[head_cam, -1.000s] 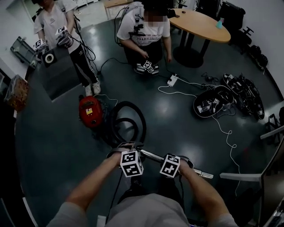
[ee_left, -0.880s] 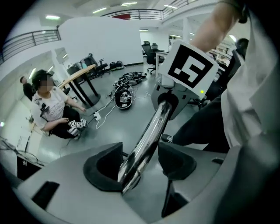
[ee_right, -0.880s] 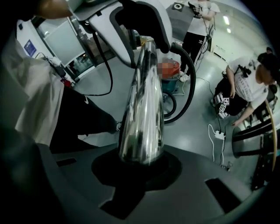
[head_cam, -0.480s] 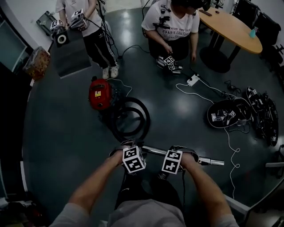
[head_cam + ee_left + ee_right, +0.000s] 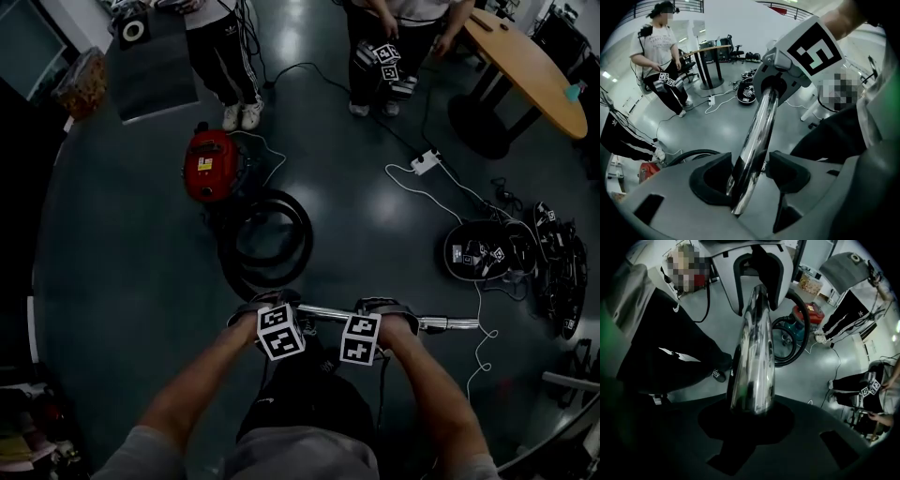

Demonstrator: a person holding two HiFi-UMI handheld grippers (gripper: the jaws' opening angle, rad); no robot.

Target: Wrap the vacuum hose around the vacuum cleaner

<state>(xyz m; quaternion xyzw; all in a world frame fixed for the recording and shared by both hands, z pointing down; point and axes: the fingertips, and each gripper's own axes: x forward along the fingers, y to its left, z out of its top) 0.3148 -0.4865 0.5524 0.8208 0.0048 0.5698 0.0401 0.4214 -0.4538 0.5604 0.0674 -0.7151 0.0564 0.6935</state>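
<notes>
A red vacuum cleaner (image 5: 211, 166) stands on the dark floor, and its black hose (image 5: 267, 239) lies in loose coils just in front of it. The hose leads to a chrome wand tube (image 5: 441, 324) held level across my front. My left gripper (image 5: 272, 305) is shut on the tube near its hose end, and my right gripper (image 5: 380, 309) is shut on it further right. In the left gripper view the tube (image 5: 757, 136) runs between the pads of that gripper (image 5: 750, 176). In the right gripper view the tube (image 5: 754, 362) fills the jaws of that gripper (image 5: 752, 416), with the vacuum cleaner (image 5: 808, 315) beyond.
Two people stand at the far side, one (image 5: 225, 56) close behind the vacuum cleaner. A white power strip (image 5: 425, 161) and its cable trail across the floor. A pile of black gear (image 5: 487, 251) lies at the right, near an oval wooden table (image 5: 525, 66).
Both grippers have come down with the tube and rolled. The view has tipped lower, so the vacuum cleaner and coils sit higher in it. The crouching person has stood up.
</notes>
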